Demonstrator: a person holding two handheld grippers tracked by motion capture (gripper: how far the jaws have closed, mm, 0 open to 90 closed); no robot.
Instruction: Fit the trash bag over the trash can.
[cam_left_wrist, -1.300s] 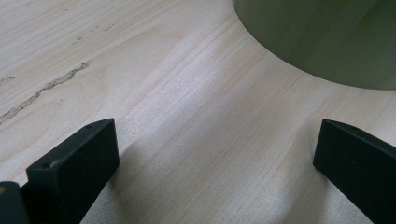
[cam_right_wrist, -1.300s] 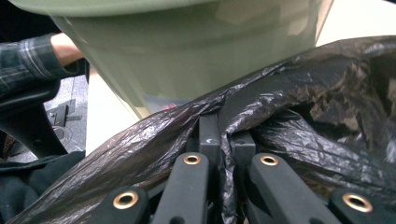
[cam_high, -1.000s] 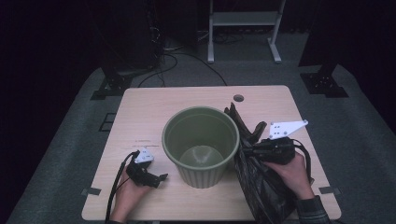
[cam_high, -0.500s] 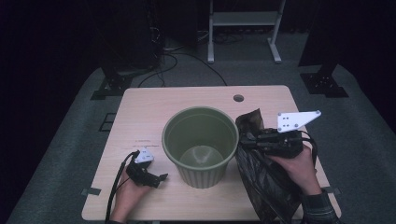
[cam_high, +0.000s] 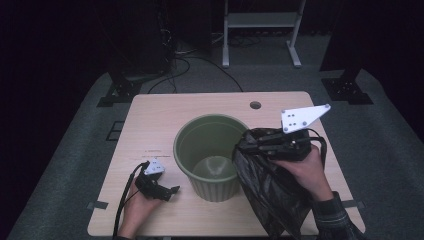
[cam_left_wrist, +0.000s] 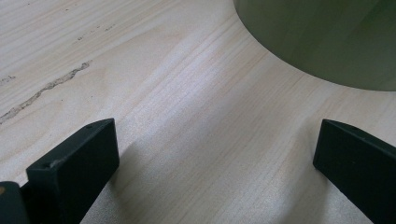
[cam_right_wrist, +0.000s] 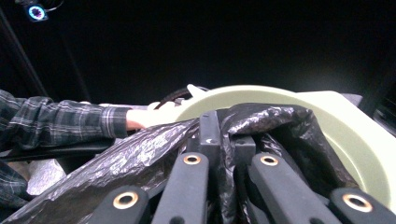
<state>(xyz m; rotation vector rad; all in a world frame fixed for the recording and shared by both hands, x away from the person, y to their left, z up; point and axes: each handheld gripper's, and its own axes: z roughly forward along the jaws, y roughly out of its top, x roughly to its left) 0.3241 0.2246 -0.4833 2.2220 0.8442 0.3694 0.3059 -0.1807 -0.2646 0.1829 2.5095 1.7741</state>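
A green bin stands upright in the middle of the wooden table. My right gripper is shut on the top edge of a black plastic bag and holds it up beside the bin's right rim, with the rest of the bag hanging down to the table's front right. In the right gripper view the bag is pinched between the jaws, with the bin's rim just behind. My left gripper rests open on the table at the bin's front left. Bare wood lies between its jaws, and the bin's wall is ahead of them.
A round cable hole sits near the table's far edge. Beyond the table, on the grey floor, are cables, a white stand and dark equipment bases.
My right gripper has risen with the bag's top edge, from beside the bin's rim to above it. The left gripper has not moved.
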